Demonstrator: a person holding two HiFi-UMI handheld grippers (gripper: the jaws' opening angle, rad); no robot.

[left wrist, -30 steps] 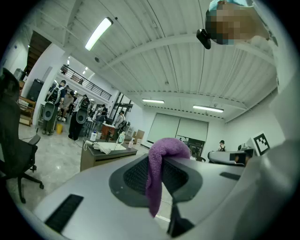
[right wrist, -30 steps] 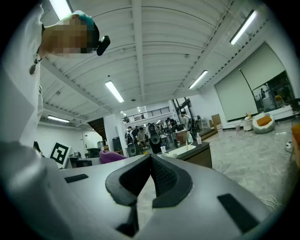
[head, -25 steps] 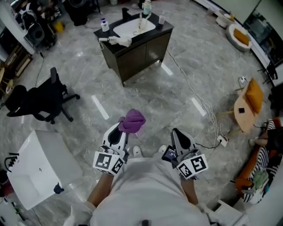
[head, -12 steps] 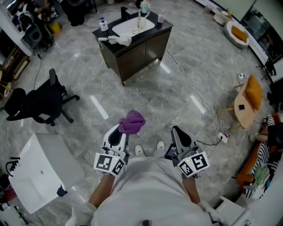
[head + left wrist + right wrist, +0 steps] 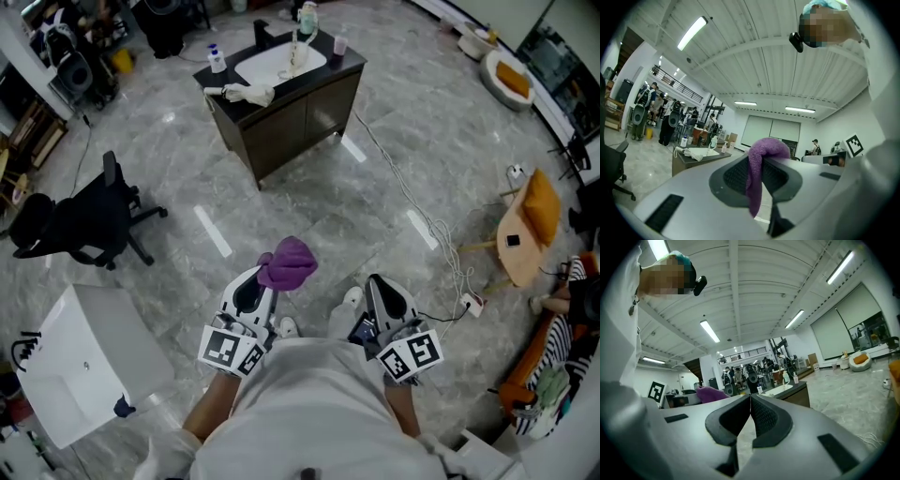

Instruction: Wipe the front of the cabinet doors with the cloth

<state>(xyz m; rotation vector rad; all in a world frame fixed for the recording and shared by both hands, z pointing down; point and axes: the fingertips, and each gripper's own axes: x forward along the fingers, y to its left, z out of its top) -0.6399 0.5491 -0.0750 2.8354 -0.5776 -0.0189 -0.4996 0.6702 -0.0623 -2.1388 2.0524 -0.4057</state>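
Cloth (image 5: 286, 262) slightly rightward, between left jaws

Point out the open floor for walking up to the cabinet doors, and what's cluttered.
Bare marble floor runs straight to the sink cabinet, between the black office chair and the white cable. Crowded: the countertop, with bottles and a rag.

Floor: grey marbled tile floor (image 5: 309, 202), spreading all round where I stand.
Cabinet: dark cabinet (image 5: 291, 108) standing on the tile well ahead of me.
Bench: its top carries a white basin (image 5: 278, 63), a white rag (image 5: 246, 93) near the left end, and small bottles (image 5: 217, 61), of what sort I can't tell.
Chair: black office chair (image 5: 80, 216) on my left.
Box: white box (image 5: 75, 361) near my left side.
Cable: white cable (image 5: 412, 202) trailing over the tile to a power strip (image 5: 469, 302) on my right.
Tape: white strips (image 5: 212, 230) flat on the tile.
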